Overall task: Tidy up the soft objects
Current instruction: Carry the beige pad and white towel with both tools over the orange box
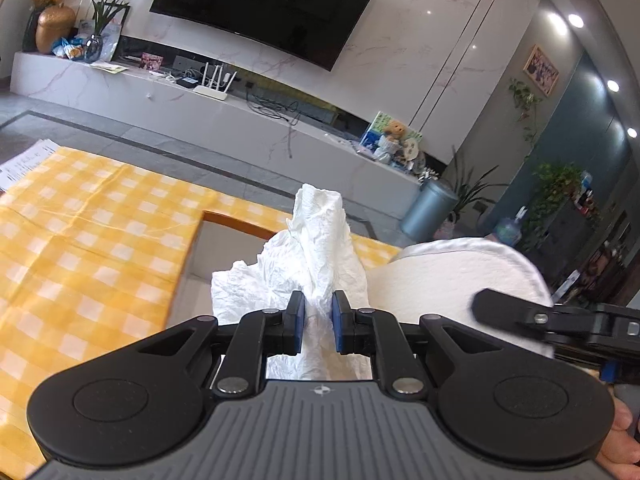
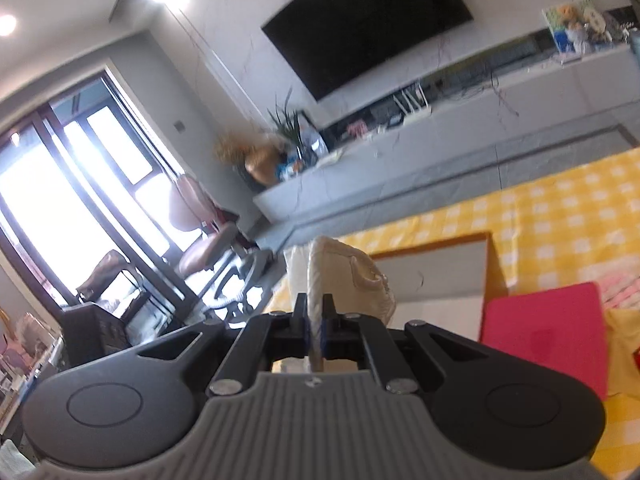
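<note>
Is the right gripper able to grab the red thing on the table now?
Probably not yet: the right gripper is shut on a cream cloth, so its jaws are full, though nothing covers the red pad.

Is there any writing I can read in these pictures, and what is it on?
No text is legible.
Papers at the table's far left: printed lines, too small to read.
Framed picture on the wall: too small to read.
Colourful box behind the teddy bear: print blurred.
Left gripper body: a small round emblem, no letters.
</note>
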`<state>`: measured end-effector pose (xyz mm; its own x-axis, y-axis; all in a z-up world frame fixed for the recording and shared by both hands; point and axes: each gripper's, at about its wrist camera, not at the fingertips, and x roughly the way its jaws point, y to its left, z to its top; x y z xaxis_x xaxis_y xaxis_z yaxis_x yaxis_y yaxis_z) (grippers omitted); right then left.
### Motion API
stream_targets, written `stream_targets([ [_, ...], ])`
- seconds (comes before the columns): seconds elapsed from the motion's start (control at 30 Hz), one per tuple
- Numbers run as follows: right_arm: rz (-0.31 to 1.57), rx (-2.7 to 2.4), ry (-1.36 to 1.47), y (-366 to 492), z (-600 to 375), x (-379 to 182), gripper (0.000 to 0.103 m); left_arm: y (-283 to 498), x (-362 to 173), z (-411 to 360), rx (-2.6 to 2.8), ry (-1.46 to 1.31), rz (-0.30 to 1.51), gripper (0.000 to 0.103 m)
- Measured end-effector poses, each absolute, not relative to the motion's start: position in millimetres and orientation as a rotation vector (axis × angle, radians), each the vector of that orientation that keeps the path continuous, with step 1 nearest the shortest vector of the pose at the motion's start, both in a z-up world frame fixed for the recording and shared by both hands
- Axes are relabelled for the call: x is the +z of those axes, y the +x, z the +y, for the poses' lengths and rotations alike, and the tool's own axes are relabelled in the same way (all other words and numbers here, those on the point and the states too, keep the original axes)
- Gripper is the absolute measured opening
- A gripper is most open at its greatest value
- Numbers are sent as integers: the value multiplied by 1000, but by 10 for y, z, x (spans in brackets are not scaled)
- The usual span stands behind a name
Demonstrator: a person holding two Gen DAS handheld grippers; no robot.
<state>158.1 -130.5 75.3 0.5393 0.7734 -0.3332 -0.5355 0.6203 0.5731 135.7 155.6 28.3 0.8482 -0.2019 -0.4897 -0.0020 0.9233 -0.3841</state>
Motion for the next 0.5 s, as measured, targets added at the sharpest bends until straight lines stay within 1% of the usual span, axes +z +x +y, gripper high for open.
stream_targets([
  [0.1, 672, 787, 370, 1745, -1036, 576, 3, 1393, 189, 1593, -89, -332, 619, 16],
  [0.23, 731, 778, 311, 1889, -815, 395, 3, 1468, -17, 1690, -36, -355, 705, 16],
  [0.33, 751, 736, 260, 1947, -737, 359, 3, 1494, -98, 1696, -3, -328, 754, 16],
  [0.4, 739, 720, 241, 1971, -733, 439, 3, 1501, -141, 1661, 12, -297, 784, 17],
  [0.5, 719, 706, 228, 1950, -749, 531, 3, 1530, -211, 1637, 4, -298, 834, 24],
])
